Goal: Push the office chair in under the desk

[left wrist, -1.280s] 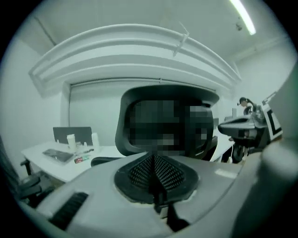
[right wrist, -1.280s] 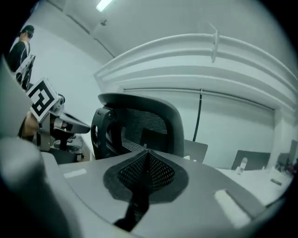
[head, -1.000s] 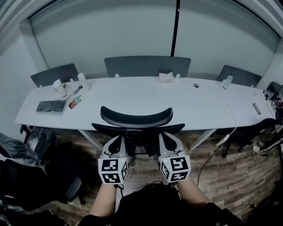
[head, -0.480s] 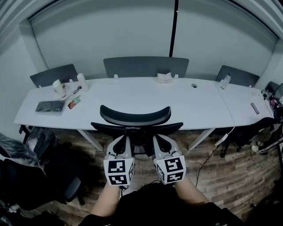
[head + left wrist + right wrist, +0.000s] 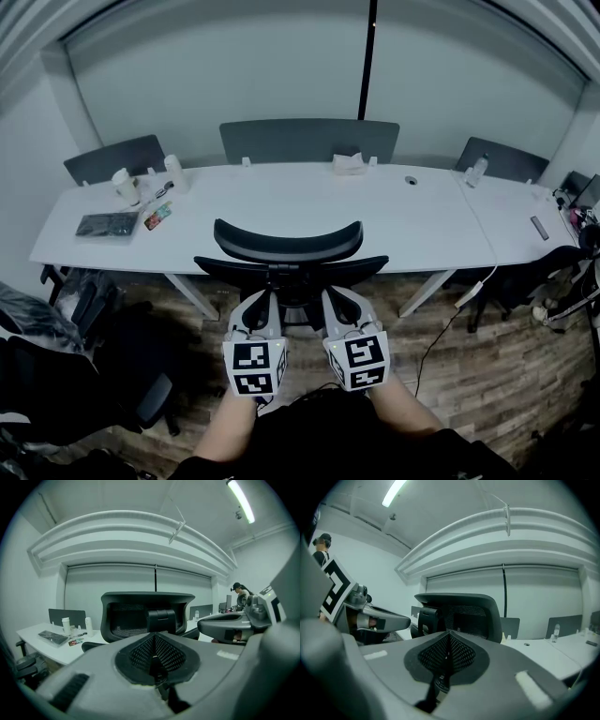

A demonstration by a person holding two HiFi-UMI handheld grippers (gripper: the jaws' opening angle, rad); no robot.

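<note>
The black mesh office chair [image 5: 288,242] stands at the near edge of the long white desk [image 5: 309,206], its headrest over the desk edge and its seat hidden below. Both grippers sit side by side just behind the backrest. My left gripper [image 5: 260,302] and my right gripper [image 5: 336,298] are shut with nothing between the jaws. In the left gripper view the shut left gripper [image 5: 154,637] points at the chair [image 5: 136,616]. The right gripper view shows the shut right gripper [image 5: 449,634] facing the chair [image 5: 471,616]. Whether the tips touch the backrest cannot be told.
On the desk's left end lie a keyboard [image 5: 108,225], a cup [image 5: 125,185] and a bottle [image 5: 174,173]; a tissue box [image 5: 351,165] sits at the back. Another dark chair [image 5: 56,384] stands at my left. A power strip and cable [image 5: 472,298] lie on the floor at right.
Both grippers have drawn closer to each other behind the backrest. The chair stays in about the same place at the desk edge. The jaws stay shut.
</note>
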